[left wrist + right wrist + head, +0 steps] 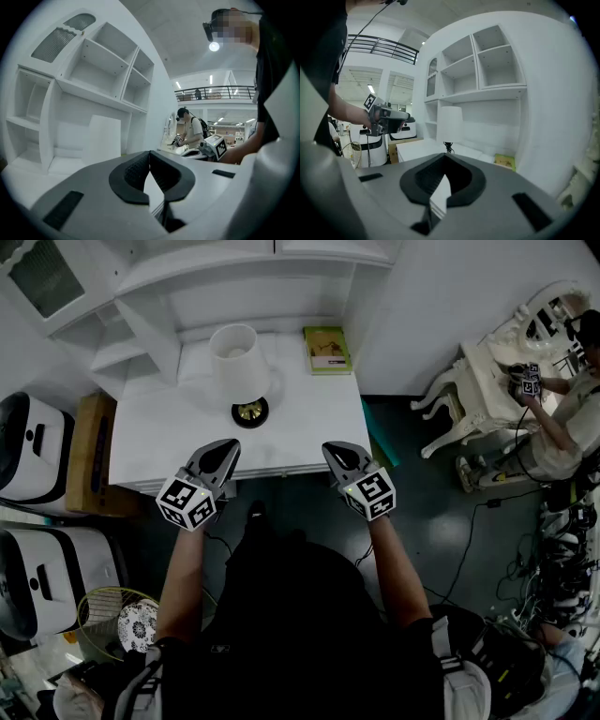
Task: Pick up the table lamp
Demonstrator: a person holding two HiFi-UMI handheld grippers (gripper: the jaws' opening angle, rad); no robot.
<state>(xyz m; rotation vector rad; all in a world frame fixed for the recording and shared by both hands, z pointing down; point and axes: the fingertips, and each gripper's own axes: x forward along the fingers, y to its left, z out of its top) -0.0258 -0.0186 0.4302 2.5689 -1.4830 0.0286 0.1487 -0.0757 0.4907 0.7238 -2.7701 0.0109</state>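
On the white desk [309, 418], table lamp [239, 367] stood upright, untouched. Left gripper [220, 454] sat at 7 o'clock off the lamp base, jaws closed, empty. Right gripper [339, 454] at 4 o'clock, jaws closed, empty. Green book [327, 350] at lamp's 2 o'clock.

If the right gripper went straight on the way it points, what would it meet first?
Probably the table lamp: it stands dead ahead of the shut right gripper, though depth is unclear.

desk [309, 427] front bare, open approach to lamp [240, 367] from front & R side, shelf unit [150, 324] close behind & L, green book [327, 350] rear R corner, well apart
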